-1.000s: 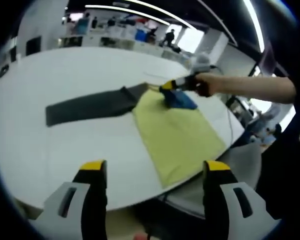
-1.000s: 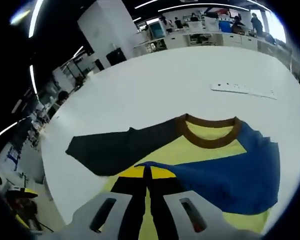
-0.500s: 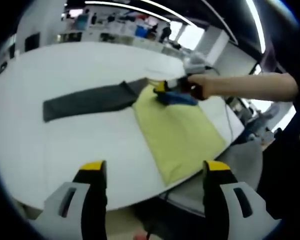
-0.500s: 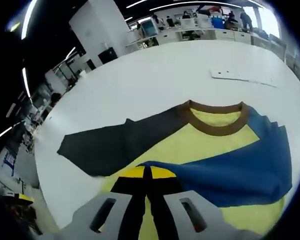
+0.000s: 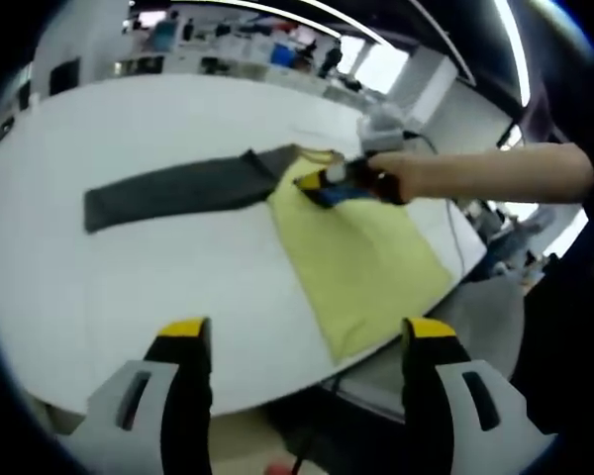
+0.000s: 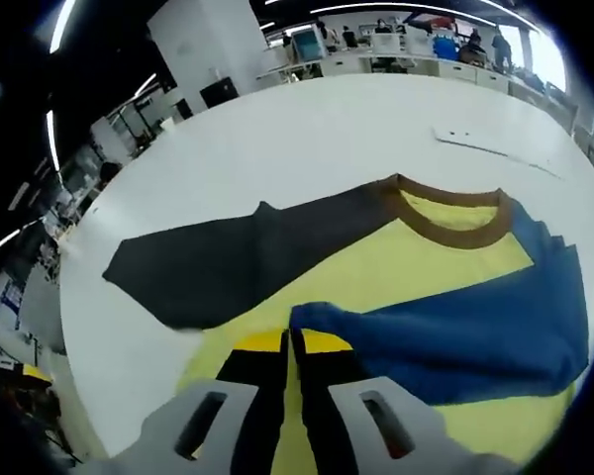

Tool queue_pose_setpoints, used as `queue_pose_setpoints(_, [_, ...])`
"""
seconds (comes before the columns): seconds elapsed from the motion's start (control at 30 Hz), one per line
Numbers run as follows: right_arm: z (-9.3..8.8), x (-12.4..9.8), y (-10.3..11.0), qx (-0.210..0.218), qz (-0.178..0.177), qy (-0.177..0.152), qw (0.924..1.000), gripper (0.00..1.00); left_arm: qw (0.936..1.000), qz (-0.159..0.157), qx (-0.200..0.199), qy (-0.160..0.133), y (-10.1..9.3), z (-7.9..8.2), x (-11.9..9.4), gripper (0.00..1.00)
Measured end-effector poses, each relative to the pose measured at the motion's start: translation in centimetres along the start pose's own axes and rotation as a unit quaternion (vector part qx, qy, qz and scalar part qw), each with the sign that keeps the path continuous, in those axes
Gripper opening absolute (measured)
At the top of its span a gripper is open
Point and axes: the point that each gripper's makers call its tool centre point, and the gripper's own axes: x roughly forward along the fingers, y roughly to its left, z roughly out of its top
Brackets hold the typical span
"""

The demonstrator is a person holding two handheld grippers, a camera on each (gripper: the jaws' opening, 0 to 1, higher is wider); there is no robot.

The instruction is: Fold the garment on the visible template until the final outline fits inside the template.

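folding was only begun: right gripper [image 6: 291, 348], fingers clamped on the blue sleeve [image 6: 465, 332], laid it across the yellow shirt [image 6: 376, 287]. the dark sleeve [image 6: 213, 267] lay unfolded on the bench [image 6: 277, 129]. left gripper [image 5: 307, 341] hung open.

Wide bare tabletop [image 5: 129, 287] lies open beside the garment [image 5: 361, 262]; across it, the right hand-held gripper [image 5: 322, 180] and the person's arm [image 5: 485, 173] bar the way.

Left gripper [image 5: 305, 341]: two pale grey moulded jaws, each with dark slot and black inner face, yellow caps at tips.

Right gripper [image 6: 290, 346]: same pale grey bodies with dark slots, black finger faces, yellow tip pads. Seen across white oval table [image 5: 129, 267]: yellow-black tips, grey housing above.

Person's forearm [image 5: 485, 173] bare; dark clothing at frame edge beyond table's near corner.
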Motion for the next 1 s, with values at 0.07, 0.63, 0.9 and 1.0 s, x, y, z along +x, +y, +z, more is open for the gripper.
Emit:
queue_pose_setpoints(0.07, [-0.2, 0.2, 0.3, -0.003, 0.003, 0.003, 1.0000, 0.05, 1.0000, 0.001, 0.001, 0.003, 0.0, -0.1, 0.1, 0.74])
queue_pose_setpoints(0.63, [-2.1, -5.2, -2.3, -0.218, 0.020, -0.044, 0.9747, 0.15, 0.9999, -0.006, 0.007, 0.008, -0.1, 0.5, 1.0, 0.74])
queue_pose_setpoints(0.9, [-3.5, -6.6, -0.4, -0.278, 0.032, -0.046, 0.9590, 0.17, 0.9996, -0.013, 0.019, 0.017, -0.6, 0.5, 1.2, 0.75])
queue_pose_setpoints(1.0, [-3.3, -6.6, -0.2, -0.298, 0.031, -0.047, 0.9528, 0.17, 0.9995, -0.014, 0.020, 0.018, -0.6, 0.4, 1.2, 0.75])
